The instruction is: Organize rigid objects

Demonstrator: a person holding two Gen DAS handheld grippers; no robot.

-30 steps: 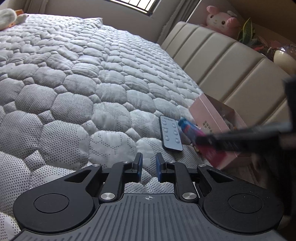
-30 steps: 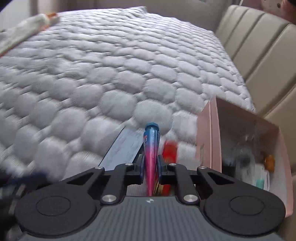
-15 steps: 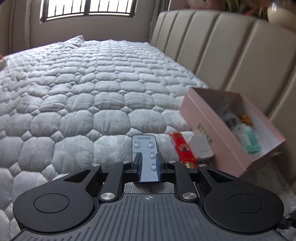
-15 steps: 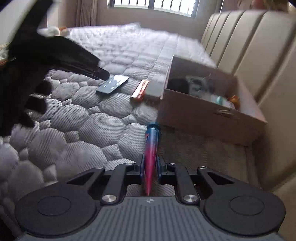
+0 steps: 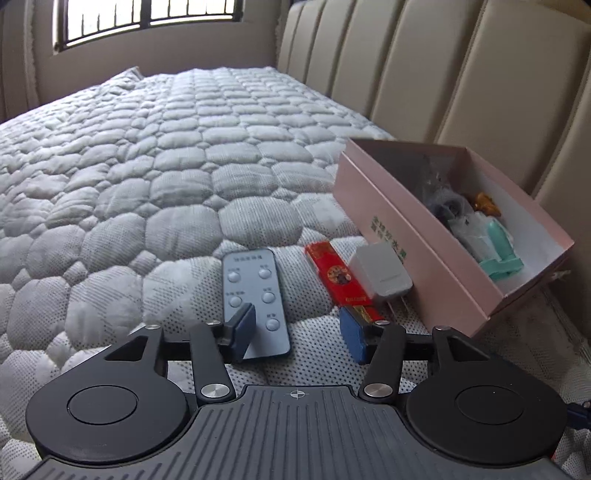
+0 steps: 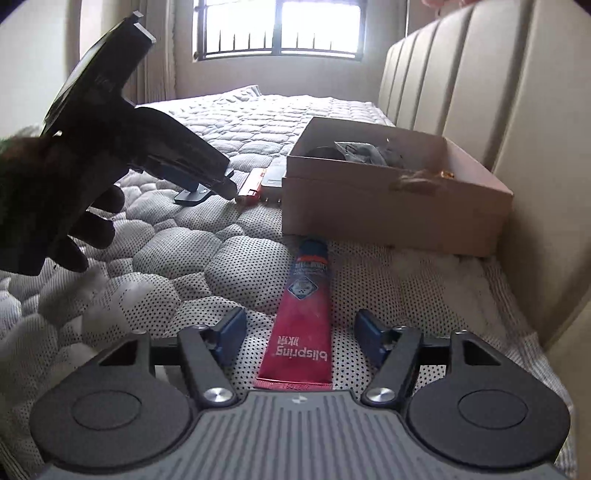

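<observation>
A grey remote (image 5: 255,299) lies flat on the quilted bed, partly between the open fingers of my left gripper (image 5: 299,332). A red pack (image 5: 341,280) and a white charger (image 5: 380,275) lie beside a pink box (image 5: 413,258) holding small items. In the right wrist view, a red and blue tube (image 6: 304,314) lies on the bed between the open fingers of my right gripper (image 6: 299,332), not gripped. The left gripper (image 6: 218,182) and the gloved hand show there over the remote (image 6: 192,195), next to the box (image 6: 391,214).
The padded beige headboard (image 5: 461,74) stands right behind the box. The quilted grey mattress (image 5: 147,166) stretches far to the left and back toward a window (image 6: 277,29).
Both grippers have opened. The left one let go of the remote, which now lies on the bed. The right one released the tube, now lying flat before the box.
</observation>
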